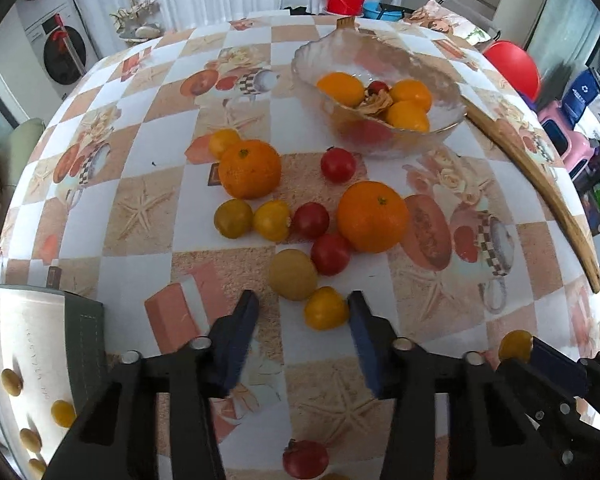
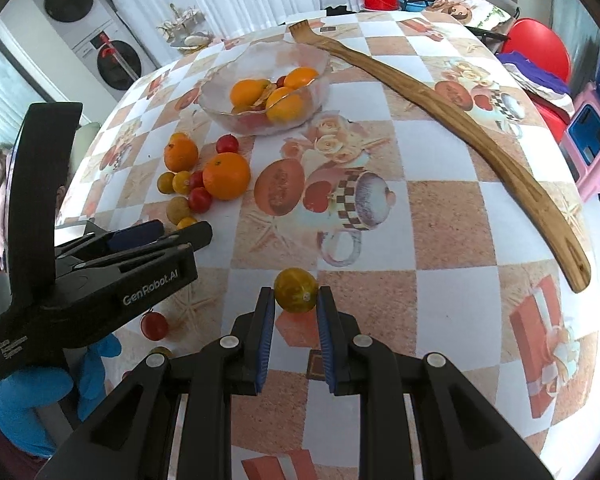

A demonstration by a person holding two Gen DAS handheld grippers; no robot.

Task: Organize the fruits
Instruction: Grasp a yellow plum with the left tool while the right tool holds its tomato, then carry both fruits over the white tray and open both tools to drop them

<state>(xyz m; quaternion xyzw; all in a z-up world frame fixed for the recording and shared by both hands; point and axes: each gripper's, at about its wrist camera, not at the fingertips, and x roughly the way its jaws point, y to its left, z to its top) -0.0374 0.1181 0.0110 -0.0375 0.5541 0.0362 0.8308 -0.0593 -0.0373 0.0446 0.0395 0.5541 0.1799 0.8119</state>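
My right gripper (image 2: 296, 300) has its blue-padded jaws set narrowly apart around a small round yellow tomato with a greenish tinge (image 2: 295, 290); both pads sit right at the fruit's flanks, though I cannot tell whether they actually press it. That fruit lies alone on the checked, fruit-printed tablecloth (image 2: 440, 216), toward the table's near edge.

My left gripper (image 1: 302, 308) hangs with its jaws wide open and nothing between them. A small bright yellow tomato (image 1: 325, 308) sits just against the inner face of its right finger (image 1: 362, 332), and a pale dull-yellow round fruit (image 1: 293, 274) lies just beyond, touching that tomato.

Further out is the loose cluster in the table's middle: two large oranges (image 1: 373, 216), three red cherry tomatoes (image 1: 310, 220) and three more yellow ones (image 1: 271, 219). Another red tomato (image 1: 305, 457) lies near the near edge, under my left gripper.

Toward the far edge stands a clear scalloped glass bowl (image 1: 380, 60) holding three orange-yellow fruits (image 1: 340, 89) and one small red one. A long curved wooden backscratcher (image 2: 440, 100) runs along the table's right side, its head by the bowl.
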